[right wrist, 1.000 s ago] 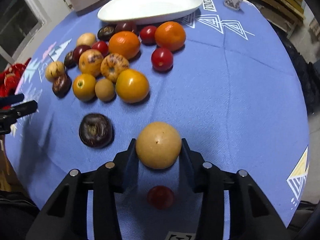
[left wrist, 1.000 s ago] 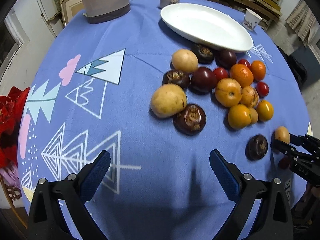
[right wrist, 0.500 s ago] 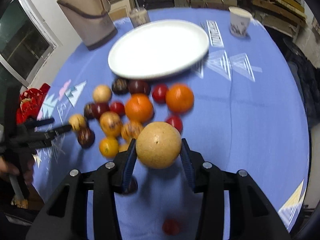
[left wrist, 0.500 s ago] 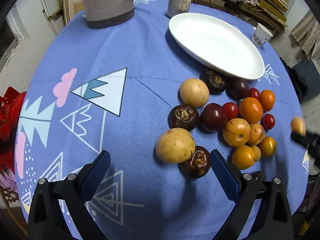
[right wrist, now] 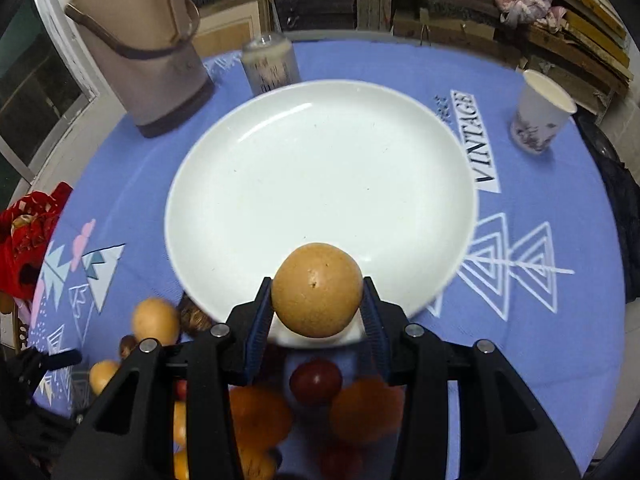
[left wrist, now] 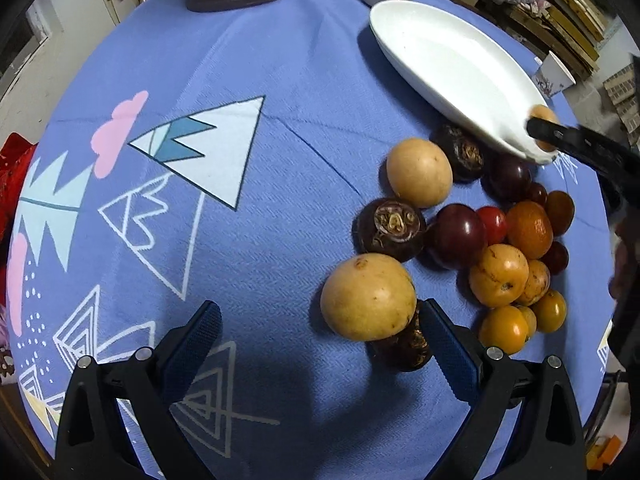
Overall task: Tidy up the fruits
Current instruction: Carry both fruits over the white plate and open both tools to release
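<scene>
Your left gripper [left wrist: 320, 344] hangs with its jaws spread wide and nothing clamped between them, low over the near side of the fruit pile. A big yellow fruit [left wrist: 368, 297] sits between the blue pads with a dark wrinkled fruit [left wrist: 404, 346] tucked under it, but neither pad presses on either, so that gripper looks lined up for a pick, not yet committed. Farther toward the middle of the surface [left wrist: 200, 80], the rest of the loose fruit crowds together: another pale yellow fruit [left wrist: 419, 173], a dark fruit with a curled stem scar [left wrist: 391, 227], and a cluster of oranges and small red ones beyond.

Moving right, the white plate [right wrist: 320, 184] lies bare toward the far edge of the surface, between the tall jug [right wrist: 148, 52] and the paper cup [right wrist: 540, 116].

Your right gripper [right wrist: 317, 312] is clenched on a round tan fruit [right wrist: 317, 291], carried above the plate's near rim, held at its widest part so it cannot roll out. From here, I judge the sensible step is to bring it further over the plate before letting go, since a release at the rim risks it rolling back into the pile.
</scene>
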`<state>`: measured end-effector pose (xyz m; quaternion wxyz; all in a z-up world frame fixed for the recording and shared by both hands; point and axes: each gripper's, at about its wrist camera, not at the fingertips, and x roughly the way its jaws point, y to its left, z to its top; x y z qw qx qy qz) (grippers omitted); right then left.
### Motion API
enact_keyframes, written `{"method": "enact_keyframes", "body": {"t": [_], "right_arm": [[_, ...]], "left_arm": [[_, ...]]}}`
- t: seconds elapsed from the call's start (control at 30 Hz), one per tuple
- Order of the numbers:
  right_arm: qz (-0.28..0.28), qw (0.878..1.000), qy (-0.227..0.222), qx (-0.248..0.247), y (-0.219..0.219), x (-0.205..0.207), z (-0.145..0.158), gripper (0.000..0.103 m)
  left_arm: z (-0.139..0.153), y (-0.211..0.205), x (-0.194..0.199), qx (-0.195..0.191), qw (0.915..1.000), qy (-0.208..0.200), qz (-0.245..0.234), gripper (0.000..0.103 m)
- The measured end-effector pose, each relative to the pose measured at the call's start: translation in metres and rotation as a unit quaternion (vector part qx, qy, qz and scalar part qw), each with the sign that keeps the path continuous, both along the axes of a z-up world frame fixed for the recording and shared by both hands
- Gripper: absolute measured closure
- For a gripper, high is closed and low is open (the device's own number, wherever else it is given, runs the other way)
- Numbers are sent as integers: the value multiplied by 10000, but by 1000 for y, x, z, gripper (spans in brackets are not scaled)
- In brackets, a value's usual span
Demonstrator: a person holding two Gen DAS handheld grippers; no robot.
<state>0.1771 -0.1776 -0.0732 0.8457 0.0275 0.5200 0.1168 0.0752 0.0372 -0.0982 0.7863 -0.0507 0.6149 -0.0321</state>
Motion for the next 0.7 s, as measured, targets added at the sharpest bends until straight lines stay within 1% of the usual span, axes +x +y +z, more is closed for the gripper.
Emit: {"method": "enact_keyframes", "body": {"t": [0.03,0.07,0.1,0.17,0.2,0.23,0.27,0.43,0.47,0.53,0.63,0.7], "right_arm": [[-18,10000,26,16,1,4,-2,61],[-30,10000,38,24,1,6,-3,61],[-31,10000,52,20,3,10,-5,61],[-12,10000,45,8,5,12,-6,61],[-4,10000,43,2,6,11,-6,61],[4,10000,40,15,5,10,-6,61],[6,10000,32,22,4,9,-6,61],[-19,9999,47,97,2,3,-5,61],[-27,9999,11,118,1,1,-2,61],[6,9999,-47,137,0,-1,2,61],[-1,9998,-120,151,-1,-2,8,61],[-20,9998,-124,163,-2,0,8,61]], "left_arm": [[-2,0,0,-21,10000,18,5,4],[-3,-1,1,-68,10000,31,21,11],[-4,-2,2,-159,9999,27,17,14],[-3,-1,2,-394,9992,-14,-6,34],[-2,-3,3,-442,9990,-26,-58,37],[-2,-6,4,-487,9987,-35,-118,49],[-1,-8,6,-594,9981,-41,-167,54],[-1,-8,8,-671,9977,-46,-62,58],[1,-7,7,-629,9980,-98,2,58],[23,-6,3,-455,9975,-534,-57,58],[40,-11,12,-391,9961,-772,-188,58],[45,-18,24,-319,9950,-887,-316,58]]}}
